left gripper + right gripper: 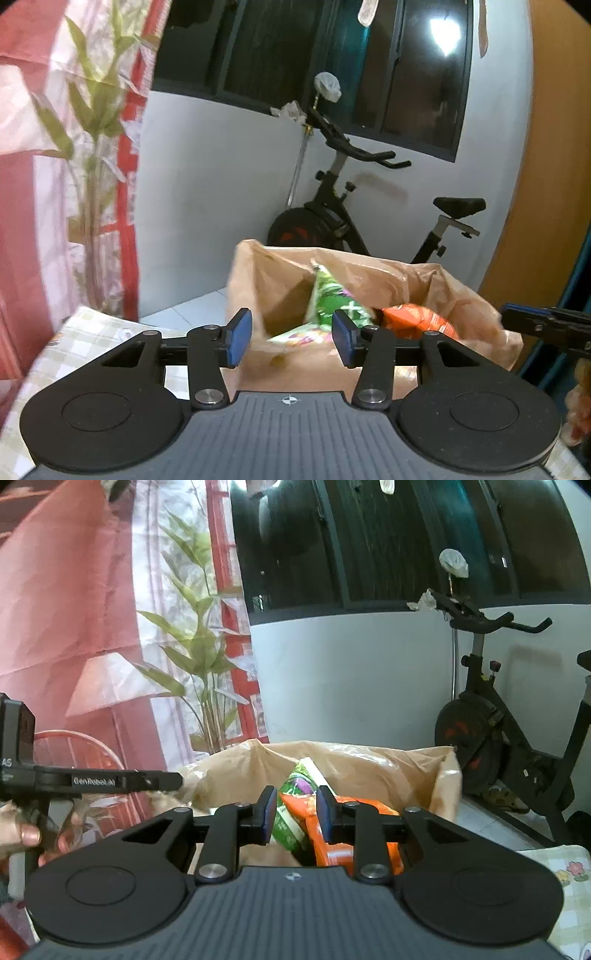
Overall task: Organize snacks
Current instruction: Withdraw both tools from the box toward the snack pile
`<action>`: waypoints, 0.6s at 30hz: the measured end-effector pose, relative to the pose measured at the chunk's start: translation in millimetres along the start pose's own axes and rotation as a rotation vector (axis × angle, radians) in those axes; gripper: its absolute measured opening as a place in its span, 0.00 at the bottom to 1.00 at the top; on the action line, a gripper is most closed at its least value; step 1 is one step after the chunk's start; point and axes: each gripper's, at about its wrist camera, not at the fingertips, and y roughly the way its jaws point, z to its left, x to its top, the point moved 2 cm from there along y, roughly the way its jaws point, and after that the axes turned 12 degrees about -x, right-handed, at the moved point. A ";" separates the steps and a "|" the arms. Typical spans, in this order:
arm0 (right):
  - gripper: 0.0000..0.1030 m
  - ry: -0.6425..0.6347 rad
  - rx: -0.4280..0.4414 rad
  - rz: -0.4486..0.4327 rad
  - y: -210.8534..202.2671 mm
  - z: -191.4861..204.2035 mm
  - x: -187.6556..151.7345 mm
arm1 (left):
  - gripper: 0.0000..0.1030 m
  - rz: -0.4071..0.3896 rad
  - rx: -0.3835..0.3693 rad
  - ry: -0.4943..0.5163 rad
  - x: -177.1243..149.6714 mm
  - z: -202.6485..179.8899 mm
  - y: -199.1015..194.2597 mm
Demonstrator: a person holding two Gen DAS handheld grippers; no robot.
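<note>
A brown paper bag (369,280) stands open on the desk (74,354), and the snacks sit inside it. The green snack packet (328,299) stands on end, its long axis running from 6 to 12 o'clock with a slight lean, top corner toward 12. The orange snack packet (417,321) lies lower, its long axis slanting from about 10 to 4 o'clock in the left wrist view.

The left hand-held gripper (291,338) faces the bag's mouth with its jaws moderately wide and nothing between the blue pads; the green packet shows beyond it at 12 to 1 o'clock, the orange one at 2 o'clock.

The right hand-held gripper (296,814) has its jaws narrowly apart, not pressing on anything. Through the gap the orange packet (325,830) lies just beyond toward 5 o'clock, and the green packet (301,782) stands beyond at 12 o'clock. The left gripper enters this view at 9 o'clock, held by a hand (22,830).
</note>
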 end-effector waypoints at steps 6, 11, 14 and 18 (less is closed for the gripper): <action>0.26 0.000 0.010 -0.009 -39.8 -11.0 -18.8 | 0.55 -0.033 0.051 -0.036 -28.7 10.2 -40.2; 0.35 -0.056 0.018 0.063 -52.7 -12.2 -49.0 | 0.55 0.001 0.103 -0.142 -66.5 20.0 -49.9; 0.41 -0.083 0.002 0.143 -49.1 -13.5 -72.3 | 0.55 0.035 0.130 -0.178 -87.9 22.9 -51.0; 0.55 -0.141 -0.007 0.242 -44.8 -16.0 -104.4 | 0.55 0.079 0.146 -0.195 -107.2 21.8 -50.2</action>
